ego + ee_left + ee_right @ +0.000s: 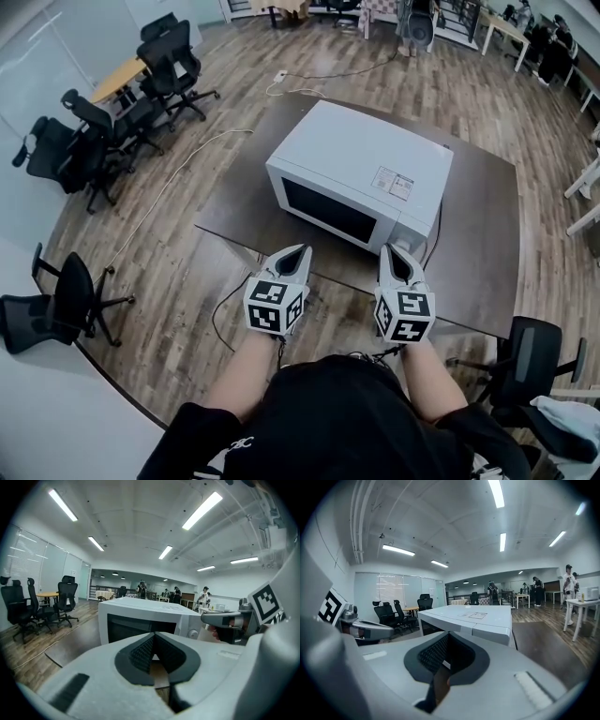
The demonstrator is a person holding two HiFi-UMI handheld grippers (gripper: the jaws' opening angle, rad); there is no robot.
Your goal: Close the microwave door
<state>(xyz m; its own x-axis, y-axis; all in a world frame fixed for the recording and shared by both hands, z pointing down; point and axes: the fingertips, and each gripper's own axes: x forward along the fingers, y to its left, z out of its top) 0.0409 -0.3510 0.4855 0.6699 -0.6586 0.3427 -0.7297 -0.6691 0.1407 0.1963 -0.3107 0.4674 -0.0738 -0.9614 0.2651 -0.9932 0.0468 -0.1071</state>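
A white microwave (361,178) stands on a dark table (478,234), its dark-windowed door flat against the front, closed. My left gripper (298,251) hangs at the table's near edge, just before the door's left part, jaws shut on nothing. My right gripper (392,251) is level with it, facing the control panel side, also shut and empty. Neither touches the microwave. The left gripper view shows the microwave (145,620) straight ahead over the closed jaws (153,637). In the right gripper view the microwave (473,620) sits beyond the closed jaws (447,637).
Black office chairs (178,61) crowd a round table at the back left. Another chair (56,300) stands at the left, and one (530,361) at the table's near right corner. A cable (178,173) trails over the wooden floor. People stand far off in the room.
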